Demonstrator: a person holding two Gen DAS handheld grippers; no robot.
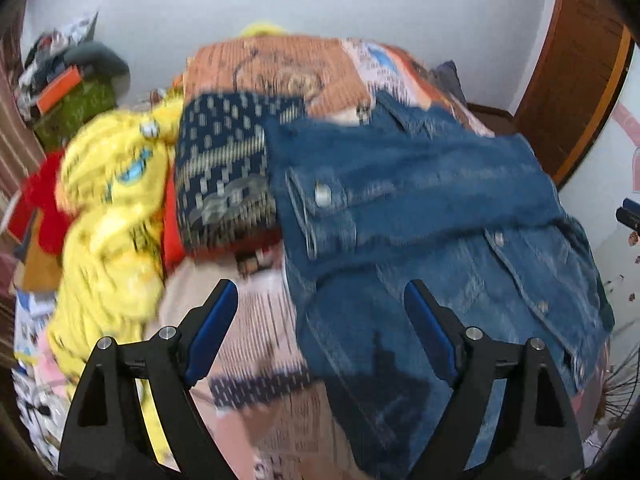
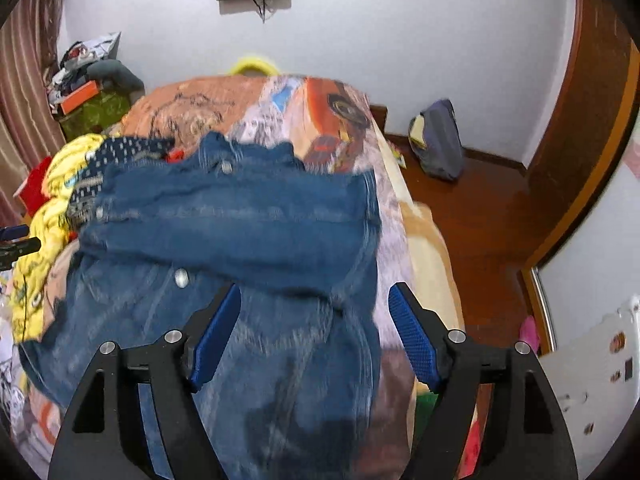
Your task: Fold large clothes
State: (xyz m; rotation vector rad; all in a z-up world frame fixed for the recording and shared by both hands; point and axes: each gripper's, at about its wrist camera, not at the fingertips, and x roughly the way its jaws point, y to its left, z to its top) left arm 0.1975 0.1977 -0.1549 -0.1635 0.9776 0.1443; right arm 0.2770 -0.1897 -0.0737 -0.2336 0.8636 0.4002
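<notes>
A blue denim jacket (image 1: 420, 208) lies on the bed with one sleeve folded across its body; it also shows in the right wrist view (image 2: 240, 224). My left gripper (image 1: 320, 300) is open and empty, above the jacket's left edge, with its blue pads (image 1: 212, 328) wide apart. My right gripper (image 2: 316, 300) is open and empty, above the jacket's lower right part near its right edge. Both views are blurred.
The bed's patterned orange and pink cover (image 1: 260, 340) lies under the jacket. A folded navy patterned cloth (image 1: 224, 172) and yellow printed clothes (image 1: 116, 208) lie to the left. A dark bag (image 2: 438, 140) leans on the wall on the wooden floor (image 2: 480, 220) right of the bed.
</notes>
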